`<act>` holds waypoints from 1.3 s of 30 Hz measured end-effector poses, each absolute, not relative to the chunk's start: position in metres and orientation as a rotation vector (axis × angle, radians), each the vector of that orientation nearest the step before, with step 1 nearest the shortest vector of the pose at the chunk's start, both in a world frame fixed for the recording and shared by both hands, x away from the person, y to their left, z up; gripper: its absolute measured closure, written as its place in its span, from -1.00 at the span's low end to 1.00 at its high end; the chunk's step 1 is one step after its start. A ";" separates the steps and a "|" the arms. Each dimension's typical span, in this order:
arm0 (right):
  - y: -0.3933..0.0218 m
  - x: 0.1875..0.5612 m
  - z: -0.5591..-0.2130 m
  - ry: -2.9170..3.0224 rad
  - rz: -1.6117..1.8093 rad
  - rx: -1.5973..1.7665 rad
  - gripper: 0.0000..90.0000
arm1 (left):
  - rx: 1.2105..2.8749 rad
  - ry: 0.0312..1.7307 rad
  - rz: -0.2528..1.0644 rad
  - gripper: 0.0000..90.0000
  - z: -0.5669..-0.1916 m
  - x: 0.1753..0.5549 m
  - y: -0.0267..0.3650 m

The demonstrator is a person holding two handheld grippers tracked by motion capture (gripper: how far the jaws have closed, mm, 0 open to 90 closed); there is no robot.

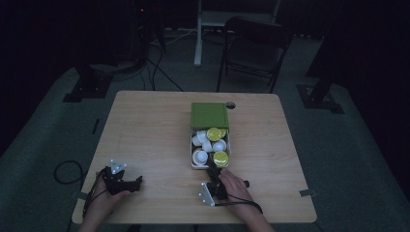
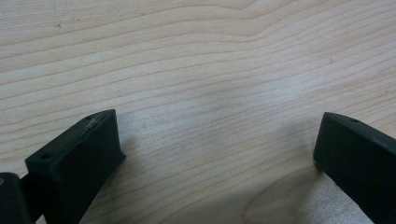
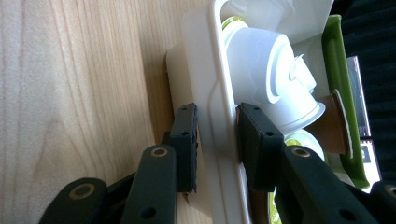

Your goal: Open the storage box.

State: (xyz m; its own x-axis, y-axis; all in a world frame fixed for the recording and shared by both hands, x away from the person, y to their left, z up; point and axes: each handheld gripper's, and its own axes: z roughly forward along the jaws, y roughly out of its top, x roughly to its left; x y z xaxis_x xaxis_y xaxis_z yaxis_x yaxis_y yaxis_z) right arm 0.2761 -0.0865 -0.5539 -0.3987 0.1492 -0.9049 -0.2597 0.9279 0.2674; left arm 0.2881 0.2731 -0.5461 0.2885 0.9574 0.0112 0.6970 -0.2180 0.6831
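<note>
A white tray (image 1: 191, 145) of coffee capsules sticks out toward me from a green sleeve (image 1: 209, 115) at the table's centre right. White capsules (image 1: 200, 156) and yellow-lidded capsules (image 1: 221, 158) lie in it. My right gripper (image 1: 212, 170) is at the tray's near end. In the right gripper view, the right gripper (image 3: 217, 112) is shut on the tray's front wall (image 3: 210, 70), one jaw outside and one inside, beside a white capsule (image 3: 261, 65). My left gripper (image 1: 138, 182) rests at the front left. Its jaws (image 2: 219, 126) stand wide apart over bare wood.
The wooden table (image 1: 145, 135) has a cable hole (image 1: 230, 105) just behind the green sleeve. A dark chair (image 1: 256, 48) and a white desk leg (image 1: 198, 34) stand beyond the far edge. A cable loop (image 1: 67, 171) lies on the floor at left.
</note>
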 end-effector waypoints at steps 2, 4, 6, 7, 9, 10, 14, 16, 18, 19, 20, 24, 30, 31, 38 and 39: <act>-0.086 0.276 -0.554 1.932 0.442 -0.079 0.52 | 1.993 1.474 0.595 -0.98 -0.546 0.288 0.273; -0.086 0.275 -0.554 1.931 0.444 -0.077 0.53 | 1.993 1.474 0.595 -0.98 -0.546 0.288 0.273; -0.086 0.275 -0.554 1.931 0.446 -0.074 0.52 | 1.993 1.474 0.595 -0.98 -0.546 0.288 0.273; -0.086 0.274 -0.555 1.929 0.445 -0.076 0.53 | 1.993 1.474 0.595 -0.98 -0.546 0.288 0.273; -0.086 0.274 -0.555 1.925 0.447 -0.078 0.53 | 1.993 1.474 0.595 -0.98 -0.546 0.288 0.273; -0.086 0.273 -0.555 1.925 0.446 -0.077 0.53 | 1.993 1.474 0.595 -0.98 -0.546 0.288 0.273; -0.087 0.272 -0.555 1.928 0.451 -0.083 0.53 | 1.993 1.475 0.595 -0.98 -0.546 0.288 0.273; -0.088 0.271 -0.555 1.929 0.451 -0.083 0.53 | 1.993 1.475 0.595 -0.98 -0.546 0.288 0.273; -0.089 0.269 -0.554 1.935 0.454 -0.080 0.52 | 1.993 1.475 0.595 -0.98 -0.546 0.288 0.273; -0.089 0.269 -0.554 1.935 0.453 -0.081 0.52 | 1.993 1.475 0.595 -0.98 -0.546 0.288 0.273; -0.089 0.269 -0.554 1.935 0.455 -0.081 0.52 | 1.993 1.475 0.595 -0.98 -0.546 0.288 0.273; -0.089 0.268 -0.554 1.935 0.459 -0.085 0.52 | 1.993 1.474 0.595 -0.98 -0.546 0.288 0.273; -0.089 0.265 -0.554 1.938 0.470 -0.097 0.53 | 1.993 1.475 0.595 -0.98 -0.546 0.288 0.273; -0.089 0.265 -0.554 1.935 0.468 -0.101 0.53 | 1.993 1.475 0.595 -0.98 -0.546 0.288 0.273; -0.089 0.268 -0.553 1.988 0.511 -0.073 0.32 | 1.992 1.475 0.595 -0.98 -0.546 0.288 0.273; -0.090 0.268 -0.552 1.996 0.521 -0.071 0.31 | 1.993 1.475 0.595 -0.98 -0.546 0.288 0.273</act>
State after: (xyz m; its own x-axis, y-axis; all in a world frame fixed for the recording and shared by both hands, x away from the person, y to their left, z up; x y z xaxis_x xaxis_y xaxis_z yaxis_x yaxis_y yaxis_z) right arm 0.2681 -0.0897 -0.5521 -0.4721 0.1728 -0.8645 -0.2714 0.9045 0.3290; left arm 0.2881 0.2730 -0.5461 0.2881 0.9576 0.0108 0.6970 -0.2174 0.6833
